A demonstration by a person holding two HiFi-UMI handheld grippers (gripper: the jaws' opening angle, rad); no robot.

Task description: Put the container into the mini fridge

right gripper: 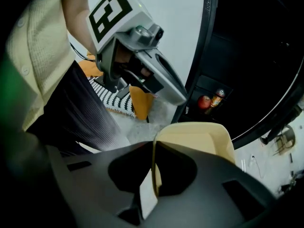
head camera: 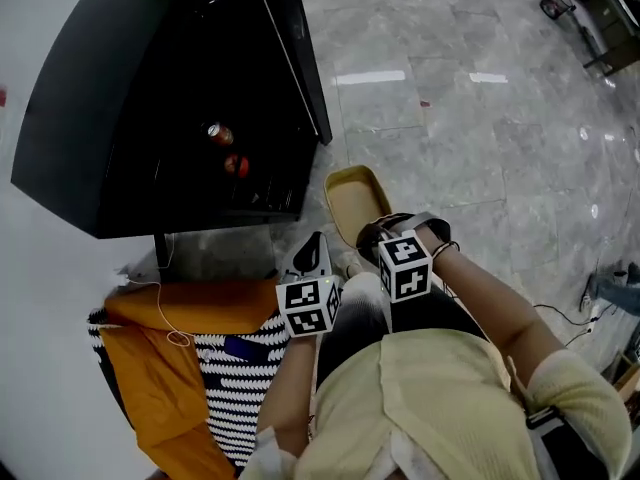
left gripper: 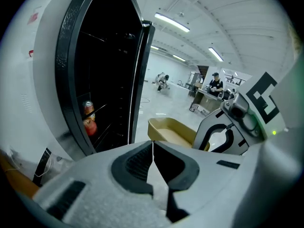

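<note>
**Container lifted, not yet inside the open mini fridge**

Looks steeply down over a lap toward a black mini fridge [head camera: 70, 118] on a grey stone floor [head camera: 450, 118], with its door [head camera: 300, 58] swung wide open. Pinches the near rim of a shallow tan container [head camera: 355, 196] with the right tongs [head camera: 365, 236], pressed onto the thin wall from both sides. Carries the container roughly level and empty, near the fridge's open front but outside the opening and apart from the door. Holds the left tongs [head camera: 316, 243] just beside the right, pressed together on nothing, with no gap at the tips. Shows a drink can [head camera: 219, 133] and a round red thing [head camera: 237, 165], perhaps fruit, sitting inside the dark cabinet. Shows an orange cloth [head camera: 170, 368] and a black-and-white striped cloth [head camera: 240, 388] lying on the floor at the left, away from the container.

Judged from this: door open and container in hand, so about midway through. Still to do: moving the container forward and left through the opening, setting it on a shelf, and letting go. Cannot tell which shelf has room, with the interior too dark to read.
</note>
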